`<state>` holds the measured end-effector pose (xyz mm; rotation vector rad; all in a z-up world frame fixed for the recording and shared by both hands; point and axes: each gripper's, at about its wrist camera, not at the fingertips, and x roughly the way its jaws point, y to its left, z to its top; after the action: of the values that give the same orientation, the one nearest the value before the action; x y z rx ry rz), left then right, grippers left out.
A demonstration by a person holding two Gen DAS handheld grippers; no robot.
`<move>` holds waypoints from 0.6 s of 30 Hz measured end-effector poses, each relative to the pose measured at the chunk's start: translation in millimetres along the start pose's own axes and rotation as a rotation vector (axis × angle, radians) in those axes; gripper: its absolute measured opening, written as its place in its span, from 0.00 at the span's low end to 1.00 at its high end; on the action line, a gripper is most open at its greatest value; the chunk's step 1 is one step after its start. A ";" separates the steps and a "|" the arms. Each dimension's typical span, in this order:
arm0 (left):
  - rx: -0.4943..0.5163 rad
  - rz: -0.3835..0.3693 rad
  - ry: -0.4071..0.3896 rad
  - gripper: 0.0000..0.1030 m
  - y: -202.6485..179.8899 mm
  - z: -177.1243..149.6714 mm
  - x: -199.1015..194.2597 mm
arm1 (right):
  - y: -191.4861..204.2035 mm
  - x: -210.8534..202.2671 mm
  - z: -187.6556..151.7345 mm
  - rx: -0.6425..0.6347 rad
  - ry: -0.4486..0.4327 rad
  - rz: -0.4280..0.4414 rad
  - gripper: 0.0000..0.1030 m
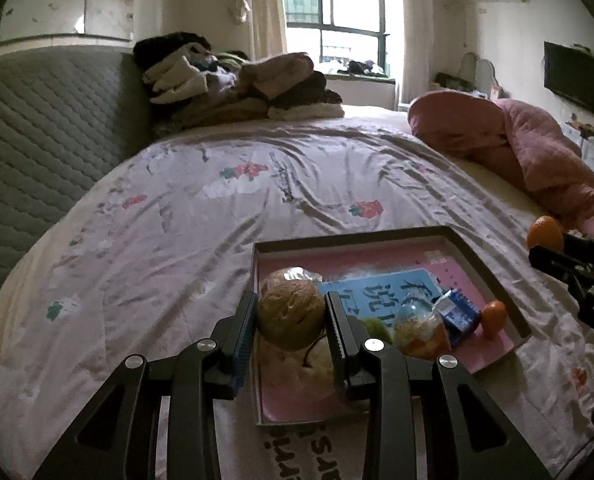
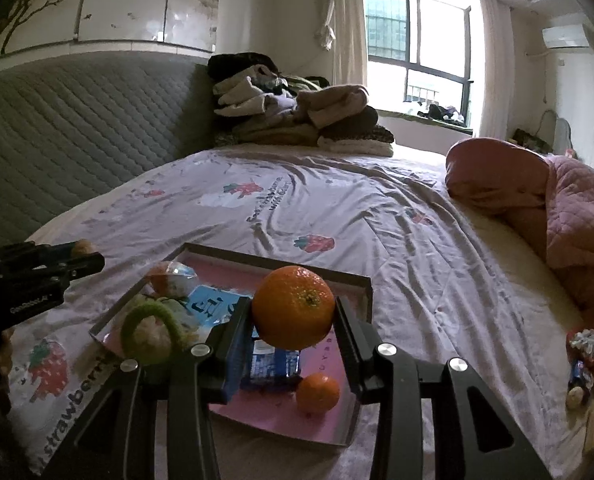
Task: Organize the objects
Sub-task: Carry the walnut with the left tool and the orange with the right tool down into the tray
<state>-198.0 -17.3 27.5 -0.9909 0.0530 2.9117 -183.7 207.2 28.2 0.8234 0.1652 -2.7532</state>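
The left gripper (image 1: 291, 316) pinches a tan, wrinkled round thing, perhaps a walnut (image 1: 290, 312), over the near corner of the shallow tray (image 1: 361, 235); the right gripper (image 2: 293, 320) clamps a bright, dimpled orange (image 2: 293, 306) above the tray's right side. To do this well, I'd lower each one over bare pink lining and let go only close to the floor, since round things roll. Below lie a small orange (image 2: 317, 393), a blue packet (image 2: 275, 362), a green-handled knitted pouch (image 2: 153, 326) and a blue booklet (image 1: 381, 288), all on the strawberry-print bed (image 2: 337, 216).
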 end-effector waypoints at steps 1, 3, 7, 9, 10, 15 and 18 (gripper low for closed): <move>0.002 -0.004 0.008 0.33 0.4 -1.6 3.4 | 0.5 2.6 -1.6 -0.002 0.009 0.002 0.40; 0.008 -0.002 0.026 0.33 -0.9 -5.3 9.7 | 1.8 6.3 -5.1 -0.005 0.022 0.005 0.40; 0.008 -0.010 0.060 0.33 -2.8 -12.2 20.5 | 8.0 12.8 -11.8 -0.029 0.043 0.002 0.40; 0.006 -0.020 0.077 0.33 -4.3 -15.6 25.0 | 10.1 15.4 -15.1 -0.036 0.053 0.002 0.40; 0.006 -0.018 0.082 0.33 -4.6 -17.4 27.2 | 10.9 16.6 -17.1 -0.039 0.059 0.003 0.40; 0.035 -0.014 0.129 0.33 -8.3 -27.9 39.8 | 14.8 25.1 -26.3 -0.048 0.099 0.011 0.40; 0.035 -0.017 0.151 0.33 -7.5 -33.0 45.4 | 17.7 30.6 -32.6 -0.056 0.128 0.015 0.40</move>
<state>-213.2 -9.3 -26.4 -1.1975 0.1026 2.8051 -186.2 189.5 -16.4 0.9818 0.2588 -2.6697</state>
